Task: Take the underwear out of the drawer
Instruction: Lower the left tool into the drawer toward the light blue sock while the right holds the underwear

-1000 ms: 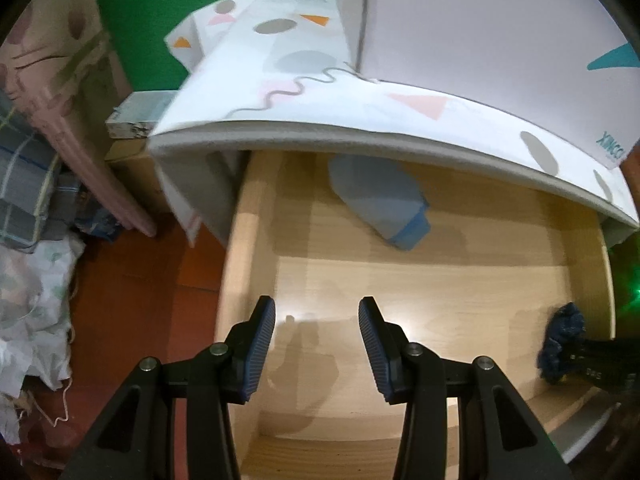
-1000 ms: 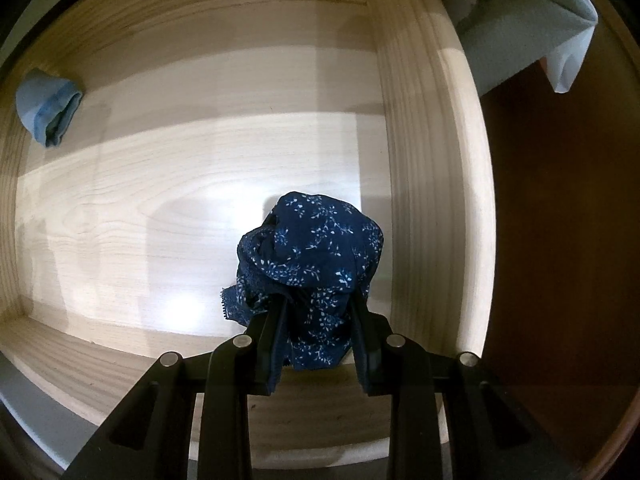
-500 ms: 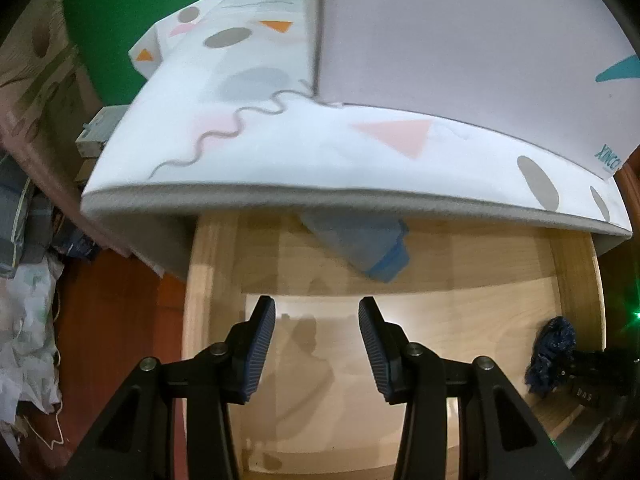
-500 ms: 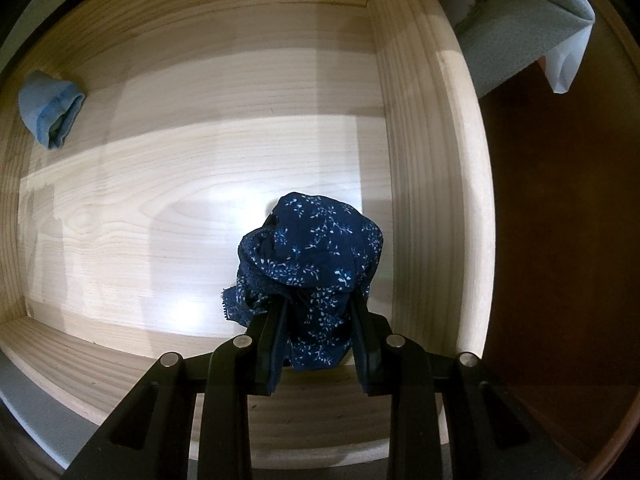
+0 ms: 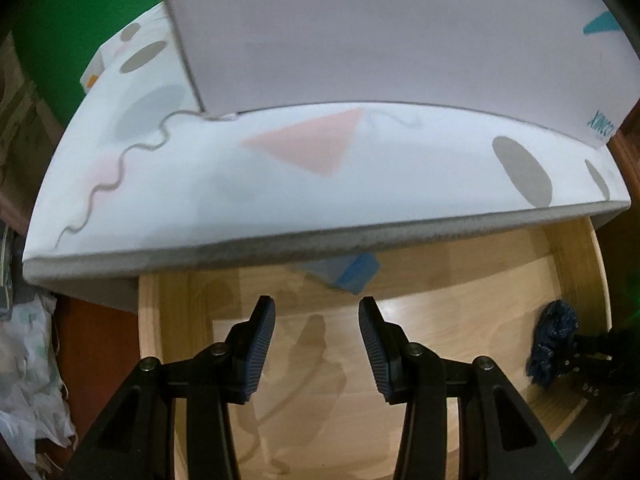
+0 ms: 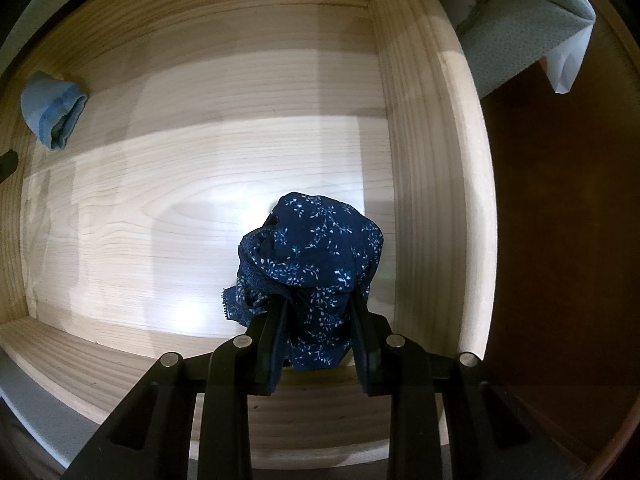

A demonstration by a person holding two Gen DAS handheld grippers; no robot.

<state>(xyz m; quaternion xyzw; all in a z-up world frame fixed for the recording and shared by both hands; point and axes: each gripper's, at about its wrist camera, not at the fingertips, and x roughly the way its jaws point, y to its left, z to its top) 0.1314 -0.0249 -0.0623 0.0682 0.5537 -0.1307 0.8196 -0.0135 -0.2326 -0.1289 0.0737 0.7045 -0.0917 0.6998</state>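
two underwear pieces (image 6: 316, 264) in drawer (image 6: 432, 200)

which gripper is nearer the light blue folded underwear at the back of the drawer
Left. The left gripper, jaws open and empty, points at the light blue underwear just beyond its tips. The right gripper is across the drawer, shut on the navy floral underwear.

One wooden drawer (image 6: 436, 184) was open. Two pieces of underwear lay inside it: one dark blue flowered piece (image 6: 316, 256) at about 5 o'clock in the right wrist view, and one light blue folded piece (image 6: 52, 110) at 10 o'clock. There were two grippers (image 6: 318, 316) (image 5: 316, 340) (one per hand). One patterned white mattress (image 5: 280, 172) overhung the drawer at 12 o'clock in the left wrist view.
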